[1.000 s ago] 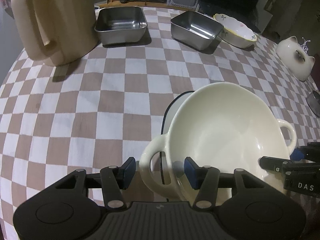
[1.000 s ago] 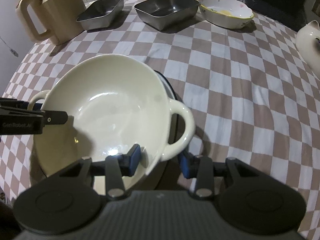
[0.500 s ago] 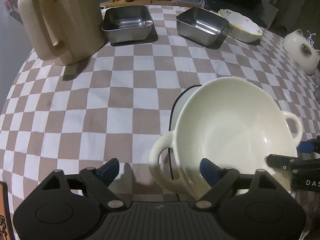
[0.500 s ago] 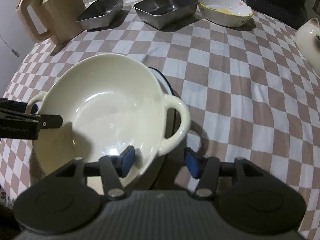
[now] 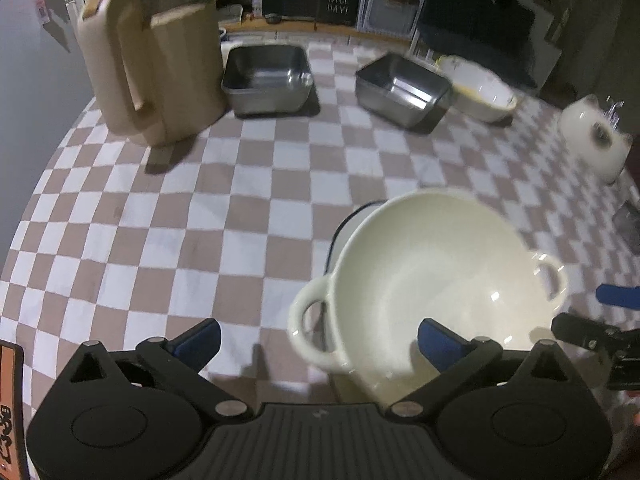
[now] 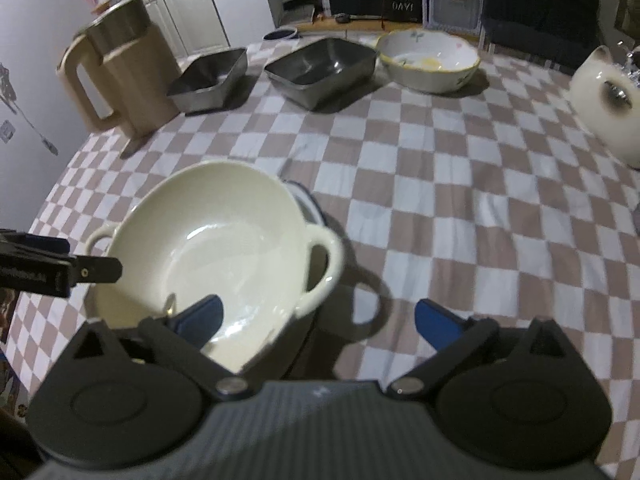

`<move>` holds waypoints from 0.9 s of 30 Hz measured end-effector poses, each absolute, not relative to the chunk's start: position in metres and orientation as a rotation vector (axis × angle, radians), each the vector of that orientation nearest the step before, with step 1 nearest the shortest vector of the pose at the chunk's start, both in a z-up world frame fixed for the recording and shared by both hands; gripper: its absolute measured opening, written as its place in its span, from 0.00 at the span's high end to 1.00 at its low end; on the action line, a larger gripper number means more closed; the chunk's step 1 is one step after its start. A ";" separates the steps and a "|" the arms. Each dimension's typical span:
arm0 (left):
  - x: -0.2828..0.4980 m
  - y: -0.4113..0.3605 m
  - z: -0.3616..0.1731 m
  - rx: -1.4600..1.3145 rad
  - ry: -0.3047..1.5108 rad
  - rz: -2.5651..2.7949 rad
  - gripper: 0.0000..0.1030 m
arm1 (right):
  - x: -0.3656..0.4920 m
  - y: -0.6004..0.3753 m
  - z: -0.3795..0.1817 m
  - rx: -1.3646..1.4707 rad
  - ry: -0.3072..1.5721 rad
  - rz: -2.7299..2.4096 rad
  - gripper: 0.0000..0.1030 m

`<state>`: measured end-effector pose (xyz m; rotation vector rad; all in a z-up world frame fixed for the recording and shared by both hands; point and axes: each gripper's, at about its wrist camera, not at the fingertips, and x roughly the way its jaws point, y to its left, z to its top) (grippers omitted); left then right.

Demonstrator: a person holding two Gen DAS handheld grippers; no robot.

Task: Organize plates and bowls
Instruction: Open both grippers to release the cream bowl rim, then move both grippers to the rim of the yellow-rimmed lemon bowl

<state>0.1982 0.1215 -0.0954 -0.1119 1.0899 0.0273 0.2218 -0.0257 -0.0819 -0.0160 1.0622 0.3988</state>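
On the checked tablecloth, the left gripper is opening around 1 handle of the cream bowl, which sits on a dark-rimmed plate, while the right gripper opens around the other, neither touching.

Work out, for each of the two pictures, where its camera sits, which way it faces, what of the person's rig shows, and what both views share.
Left wrist: on the left gripper, looking down across the checked tablecloth; the jaws are opening, the right gripper at the right edge.
Right wrist: on the right gripper, facing likewise; the jaws are opening, the left gripper at the left edge.
Shared: cream two-handled ceramic bowl, beige jug, two square steel trays, flowered bowl.
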 end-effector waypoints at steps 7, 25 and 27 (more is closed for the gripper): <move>0.205 0.098 -0.072 -0.158 1.020 0.017 0.00 | 0.219 -0.060 -0.058 0.041 0.972 0.340 0.00; 0.252 -0.005 -0.044 -0.387 0.793 -0.063 0.00 | 0.270 -0.167 -0.039 0.219 0.724 0.092 0.00; 0.265 -0.010 -0.046 -0.454 0.789 -0.051 0.00 | 0.281 -0.175 -0.041 0.221 0.698 0.081 0.00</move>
